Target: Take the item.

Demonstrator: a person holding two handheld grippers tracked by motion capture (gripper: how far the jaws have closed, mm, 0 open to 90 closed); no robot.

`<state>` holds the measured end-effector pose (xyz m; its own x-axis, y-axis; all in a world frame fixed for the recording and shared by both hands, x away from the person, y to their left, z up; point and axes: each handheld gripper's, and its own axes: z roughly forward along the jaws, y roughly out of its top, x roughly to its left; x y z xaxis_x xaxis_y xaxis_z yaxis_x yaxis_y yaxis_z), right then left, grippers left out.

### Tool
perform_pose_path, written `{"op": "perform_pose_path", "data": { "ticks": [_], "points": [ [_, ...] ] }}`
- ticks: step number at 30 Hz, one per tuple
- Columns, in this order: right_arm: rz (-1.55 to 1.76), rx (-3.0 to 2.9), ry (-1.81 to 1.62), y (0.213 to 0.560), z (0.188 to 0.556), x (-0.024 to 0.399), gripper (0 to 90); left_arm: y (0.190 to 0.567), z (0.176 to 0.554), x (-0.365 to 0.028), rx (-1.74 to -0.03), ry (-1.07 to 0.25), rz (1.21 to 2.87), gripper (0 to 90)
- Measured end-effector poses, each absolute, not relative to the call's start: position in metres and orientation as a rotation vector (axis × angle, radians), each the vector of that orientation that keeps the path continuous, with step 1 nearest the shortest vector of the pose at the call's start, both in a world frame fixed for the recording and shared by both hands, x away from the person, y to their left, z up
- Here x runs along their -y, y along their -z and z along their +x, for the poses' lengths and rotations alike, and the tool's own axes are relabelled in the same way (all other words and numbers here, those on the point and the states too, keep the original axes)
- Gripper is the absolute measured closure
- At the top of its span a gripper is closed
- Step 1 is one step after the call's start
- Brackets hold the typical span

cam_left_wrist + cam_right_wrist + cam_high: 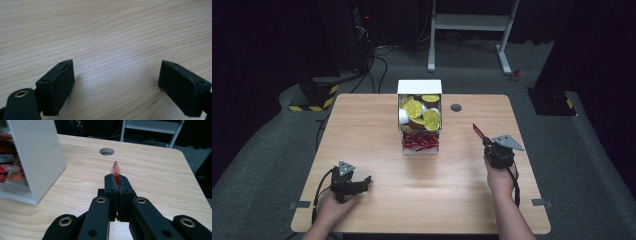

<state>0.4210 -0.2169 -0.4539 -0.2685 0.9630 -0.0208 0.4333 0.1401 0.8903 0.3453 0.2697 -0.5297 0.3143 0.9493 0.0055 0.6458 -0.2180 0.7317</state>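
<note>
Right gripper (117, 185) around red packet (115, 170), probably.

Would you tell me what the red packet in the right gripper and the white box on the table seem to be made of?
The red packet looks like thin glossy plastic or foil film: it shines and is pinched flat.
The white box looks like smooth matte plastic or coated board, with flat, even walls; which of the two is unclear.

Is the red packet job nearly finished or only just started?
It looks early. Done: one red packet has been picked up. In hand: the right gripper is shut on it, above the table, right of the white box. Left: more red packets sit in the box's bottom tray, and the left gripper rests open, holding nothing.
</note>
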Motion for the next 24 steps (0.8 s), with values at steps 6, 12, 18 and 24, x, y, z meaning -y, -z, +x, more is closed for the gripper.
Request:
{"op": "perform_pose_path", "data": {
  "ticks": [6, 12, 18, 24],
  "points": [
    [1.356, -1.799, -1.037, 0.461, 0.429, 0.22, 88.6, 0.53, 0.345, -0.27, -1.407, -0.619, 1.954, 14.0],
    [1.372, -1.806, -0.998, 0.468, 0.434, 0.222, 88.5, 0.53, 0.345, -0.27, -1.408, -0.619, 1.953, 14.0],
    [1.4, -1.812, -0.996, 0.477, 0.433, 0.224, 88.2, 0.53, 0.345, -0.27, -1.408, -0.619, 1.953, 14.0],
    [1.409, -1.821, -0.977, 0.486, 0.431, 0.225, 87.8, 0.53, 0.345, -0.27, -1.409, -0.619, 1.953, 14.1]
  ]
}}
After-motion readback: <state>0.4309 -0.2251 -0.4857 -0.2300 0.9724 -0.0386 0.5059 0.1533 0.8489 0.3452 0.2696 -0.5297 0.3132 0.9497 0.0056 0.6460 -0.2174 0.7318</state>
